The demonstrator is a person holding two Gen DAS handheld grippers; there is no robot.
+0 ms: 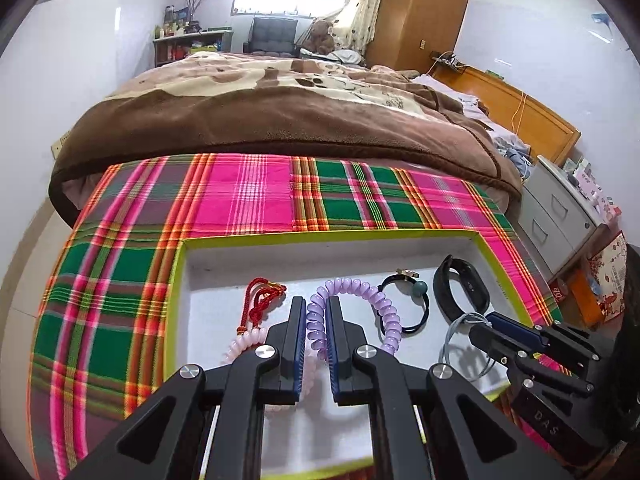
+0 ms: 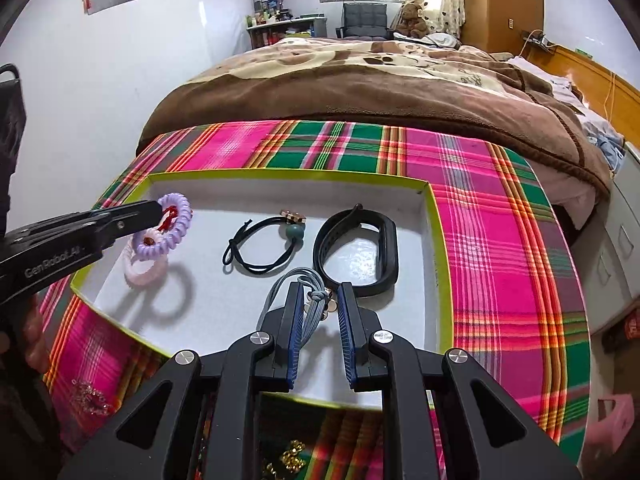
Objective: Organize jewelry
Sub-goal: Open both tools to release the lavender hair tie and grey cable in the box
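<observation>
A shallow white tray with a lime-green rim [image 1: 320, 236] [image 2: 280, 176] lies on a plaid cloth. My left gripper [image 1: 315, 305] [image 2: 160, 211] is shut on a purple spiral hair tie [image 1: 360, 289] [image 2: 181, 208], held just above the tray floor at its left. Under it lie a pink coil bracelet [image 1: 245, 345] [image 2: 144, 270] and its red cord [image 1: 264, 292]. My right gripper [image 2: 320, 293] [image 1: 486, 322] is shut on a grey cord hair tie [image 2: 280, 285] [image 1: 451, 334] over the tray's near right part. A black hair tie with a teal bead [image 1: 404, 300] [image 2: 260, 248] and a black wristband [image 1: 460, 288] [image 2: 356, 252] rest in the tray.
The plaid cloth [image 1: 248, 196] [image 2: 500, 240] covers the bed's foot, and a brown blanket [image 1: 260, 120] lies beyond it. Glittery jewelry [image 2: 88, 400] and gold beads [image 2: 292, 460] lie on the cloth in front of the tray. A grey drawer cabinet [image 1: 560, 216] stands to the right.
</observation>
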